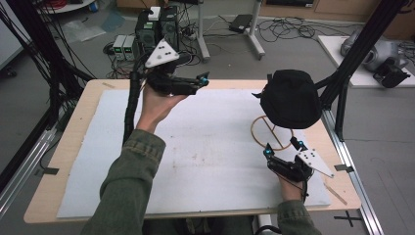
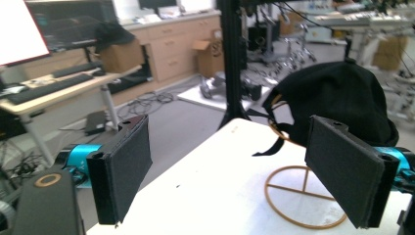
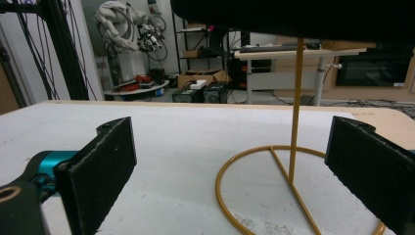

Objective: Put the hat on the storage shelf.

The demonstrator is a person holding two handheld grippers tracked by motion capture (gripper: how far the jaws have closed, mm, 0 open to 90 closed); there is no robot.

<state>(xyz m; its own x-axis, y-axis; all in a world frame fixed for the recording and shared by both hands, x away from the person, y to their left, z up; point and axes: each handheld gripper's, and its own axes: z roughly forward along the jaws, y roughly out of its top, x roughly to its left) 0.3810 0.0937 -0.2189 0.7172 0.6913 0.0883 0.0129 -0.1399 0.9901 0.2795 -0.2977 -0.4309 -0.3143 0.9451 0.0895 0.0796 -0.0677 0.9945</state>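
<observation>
Your right gripper (image 1: 282,148) sits low at the near right of the white mat (image 1: 195,147), its jaws spread wide with nothing between them. Straight ahead of those jaws stands the gold wire stand (image 3: 293,147): in the right gripper view its round base ring lies on the mat between and just beyond the two pads (image 3: 105,166), and its thin upright post rises a little right of centre. The black cap (image 1: 289,98) rests on top of that post, above and ahead of your right gripper, so its underside runs dark along the top of the right gripper view. Your left gripper (image 1: 203,78) is held up in the air over the far left part of the mat, well apart from the stand, with its jaws also wide open and empty. Seen along it, the cap (image 2: 337,98) sits ahead and toward its right pad (image 2: 347,176), with the stand's base ring (image 2: 303,200) below it on the mat. Neither gripper touches the cap or the stand. The mat lies on a wooden table (image 1: 73,127).
</observation>
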